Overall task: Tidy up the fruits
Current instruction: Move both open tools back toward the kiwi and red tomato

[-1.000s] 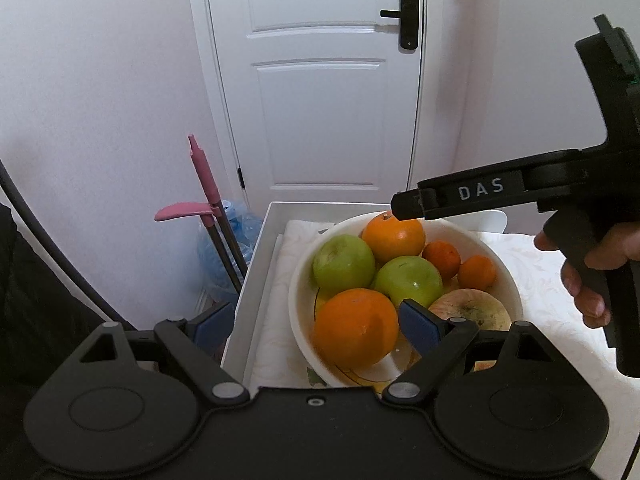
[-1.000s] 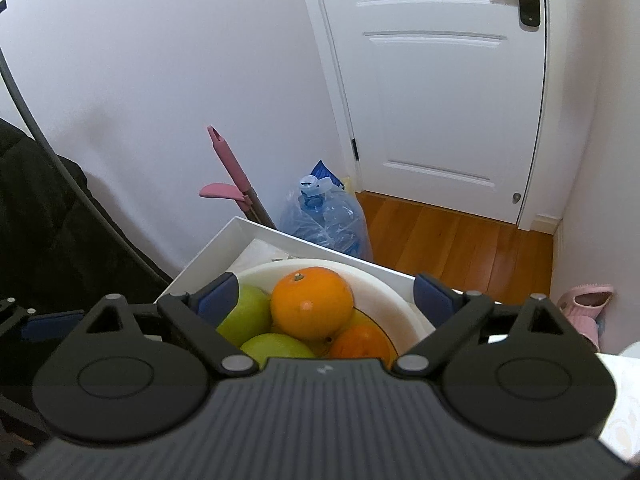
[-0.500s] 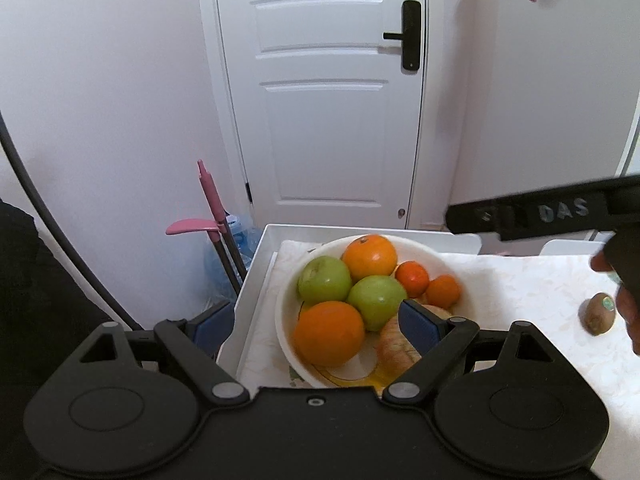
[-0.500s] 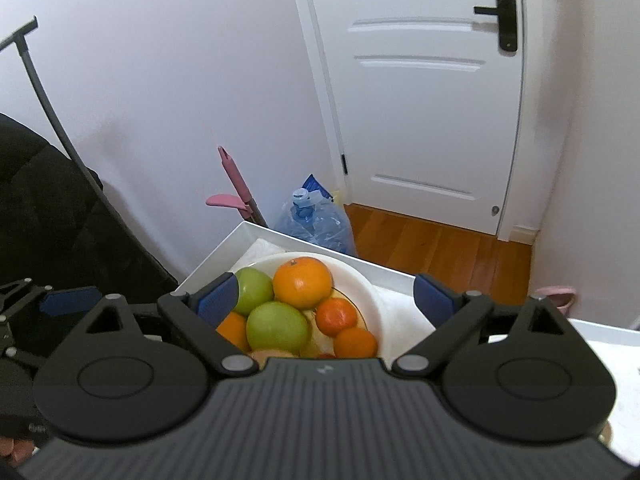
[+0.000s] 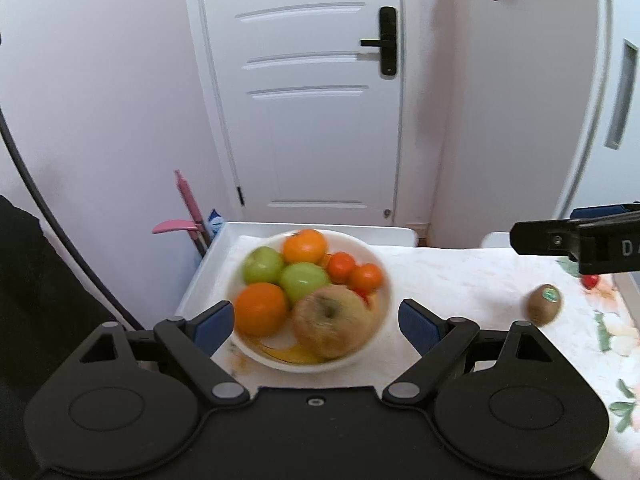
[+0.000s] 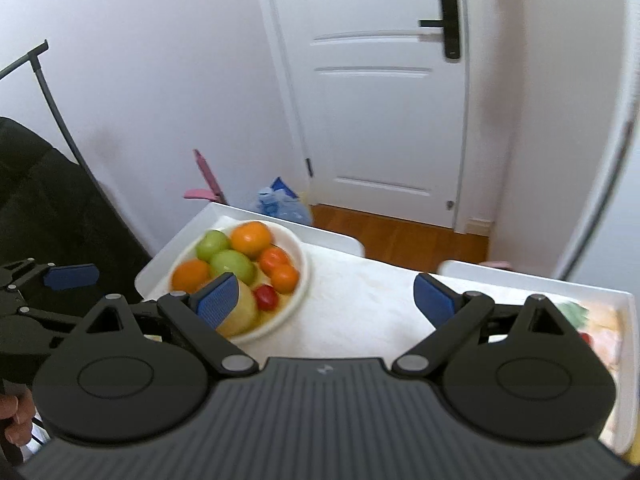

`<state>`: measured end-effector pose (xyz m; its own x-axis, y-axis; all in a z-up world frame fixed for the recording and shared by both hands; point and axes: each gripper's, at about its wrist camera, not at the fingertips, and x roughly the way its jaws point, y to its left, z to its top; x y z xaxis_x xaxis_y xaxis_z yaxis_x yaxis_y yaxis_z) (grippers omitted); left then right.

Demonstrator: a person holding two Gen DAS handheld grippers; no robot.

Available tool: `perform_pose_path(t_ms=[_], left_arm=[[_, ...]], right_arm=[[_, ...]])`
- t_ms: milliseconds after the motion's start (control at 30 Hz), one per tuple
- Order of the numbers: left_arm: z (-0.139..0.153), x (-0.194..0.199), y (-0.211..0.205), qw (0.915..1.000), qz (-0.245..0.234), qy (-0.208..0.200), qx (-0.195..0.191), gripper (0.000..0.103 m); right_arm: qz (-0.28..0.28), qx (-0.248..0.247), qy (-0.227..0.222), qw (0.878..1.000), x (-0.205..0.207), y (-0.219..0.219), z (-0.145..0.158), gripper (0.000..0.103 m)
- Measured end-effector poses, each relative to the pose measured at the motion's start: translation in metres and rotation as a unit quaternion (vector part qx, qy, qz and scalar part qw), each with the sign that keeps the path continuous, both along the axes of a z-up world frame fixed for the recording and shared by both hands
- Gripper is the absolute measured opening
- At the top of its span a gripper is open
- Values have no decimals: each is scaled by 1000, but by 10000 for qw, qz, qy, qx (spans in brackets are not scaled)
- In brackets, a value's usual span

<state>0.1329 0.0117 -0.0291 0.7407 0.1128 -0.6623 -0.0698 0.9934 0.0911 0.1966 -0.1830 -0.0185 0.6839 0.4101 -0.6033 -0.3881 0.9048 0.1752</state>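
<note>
A white bowl (image 5: 386,294) holds oranges (image 5: 261,309), green apples (image 5: 304,280), small tangerines (image 5: 366,277) and a brownish apple (image 5: 334,326). It stands at the left end of the cloth-covered table. My left gripper (image 5: 316,322) hovers open above the bowl's near side, nothing between its pads. A kiwi (image 5: 543,305) lies on the cloth to the right, below one finger (image 5: 560,240) of my right gripper. In the right wrist view the bowl (image 6: 305,276) sits at the left, and my right gripper (image 6: 326,300) is open and empty over bare cloth.
A small red fruit (image 5: 590,281) lies past the kiwi. The table's raised white rim (image 5: 320,229) runs behind the bowl. Beyond it are a white door (image 5: 312,100), a pink-handled tool (image 5: 188,208) and a bagged water bottle (image 6: 280,202) on the wooden floor. Dark fabric (image 6: 40,200) hangs at the left.
Both grippers have drawn back and up from the bowl, which looks smaller now. The right gripper has shifted to the right, and the kiwi and more cloth have come into view.
</note>
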Motion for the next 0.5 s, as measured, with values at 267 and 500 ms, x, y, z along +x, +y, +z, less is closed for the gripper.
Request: perform_pose_path(t_ms=[267, 500], left_arm=[[-8, 2, -67, 9994, -346, 14, -70, 92], [-28, 22, -127, 9971, -756, 81, -27, 92]], right_arm=[[-464, 14, 66, 9989, -13, -79, -7, 103], [-798, -91, 173, 9966, -1, -146, -30, 103]])
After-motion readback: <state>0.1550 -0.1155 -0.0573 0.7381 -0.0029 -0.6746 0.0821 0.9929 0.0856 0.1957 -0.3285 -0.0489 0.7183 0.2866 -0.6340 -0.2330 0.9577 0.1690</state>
